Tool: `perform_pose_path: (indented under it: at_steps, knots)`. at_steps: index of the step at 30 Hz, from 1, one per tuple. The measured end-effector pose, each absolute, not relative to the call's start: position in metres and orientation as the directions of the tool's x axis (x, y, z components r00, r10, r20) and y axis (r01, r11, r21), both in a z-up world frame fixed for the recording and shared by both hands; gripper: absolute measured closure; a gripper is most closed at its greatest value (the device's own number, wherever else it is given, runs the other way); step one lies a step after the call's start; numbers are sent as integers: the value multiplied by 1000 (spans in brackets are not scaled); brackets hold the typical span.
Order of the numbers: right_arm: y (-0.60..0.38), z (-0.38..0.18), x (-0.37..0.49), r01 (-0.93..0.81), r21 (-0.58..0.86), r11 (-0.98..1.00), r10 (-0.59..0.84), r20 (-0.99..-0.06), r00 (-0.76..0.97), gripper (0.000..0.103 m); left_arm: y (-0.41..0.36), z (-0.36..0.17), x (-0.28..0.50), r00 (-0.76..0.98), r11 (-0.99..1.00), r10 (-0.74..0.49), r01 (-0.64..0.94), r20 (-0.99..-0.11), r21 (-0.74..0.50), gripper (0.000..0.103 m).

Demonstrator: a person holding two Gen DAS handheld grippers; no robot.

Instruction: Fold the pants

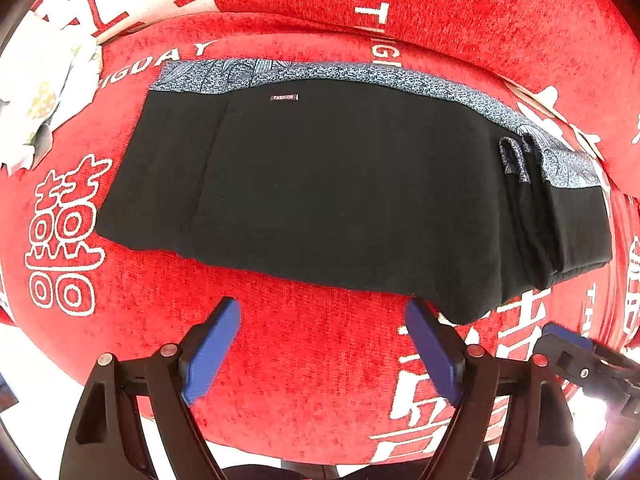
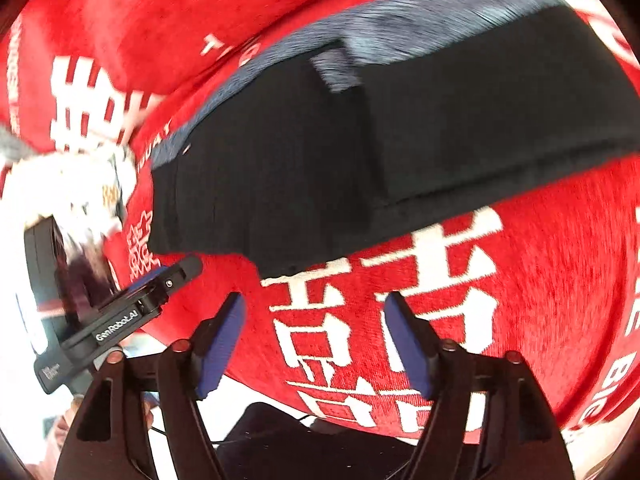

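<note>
While both tongs stand wide apart with nothing between their pads, one pair of black pants [image 1: 340, 184] lies folded on the red surface [image 1: 312, 360], which carries white printed characters.

Left wrist view, left to right: one white floral item [image 1: 40, 92] sits at the upper left edge of the frame. The pants fill the centre, with a blue-grey patterned waistband [image 1: 320, 74] along their upper edge and one small label [image 1: 284, 97] just below it. Folded layers stack at the right end of the garment. The left tongs [image 1: 324, 352] occupy the lower centre, clear of the cloth; the right-hand blue pad ends just beside the garment's lower hem. The right tongs appear partly at the lower right edge.

Right wrist view, left to right: the left tongs [image 2: 176, 276] enter from the lower left, tips just beside the garment's lower left corner. The pants [image 2: 400, 152] cross the upper centre, blurred. The right tongs [image 2: 316, 344] hover over bare red cloth, apart from the garment.
</note>
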State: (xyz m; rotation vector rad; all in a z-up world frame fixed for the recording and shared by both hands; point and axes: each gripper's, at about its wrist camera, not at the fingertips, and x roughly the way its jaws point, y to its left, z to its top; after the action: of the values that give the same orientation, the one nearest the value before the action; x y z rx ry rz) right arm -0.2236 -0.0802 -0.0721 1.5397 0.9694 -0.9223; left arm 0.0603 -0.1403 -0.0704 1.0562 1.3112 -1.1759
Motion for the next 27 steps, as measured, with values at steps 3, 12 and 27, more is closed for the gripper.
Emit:
perform_pose_path:
  at_steps: [3, 12, 27]
  knots:
    - [-87, -69, -205, 944, 324, -58, 118, -937, 328, 19, -138, -73, 70, -92, 145, -15, 985, -996, -93, 18]
    - [-97, -64, -160, 969, 172, 177, 105, -982, 155, 0, -123, -77, 108, -110, 225, -7, 968, -994, -109, 18]
    - [-92, -75, -146, 964, 158, 212, 197, -973, 116, 0, -102, -80, 174, -113, 335, -9, 936, -994, -109, 18]
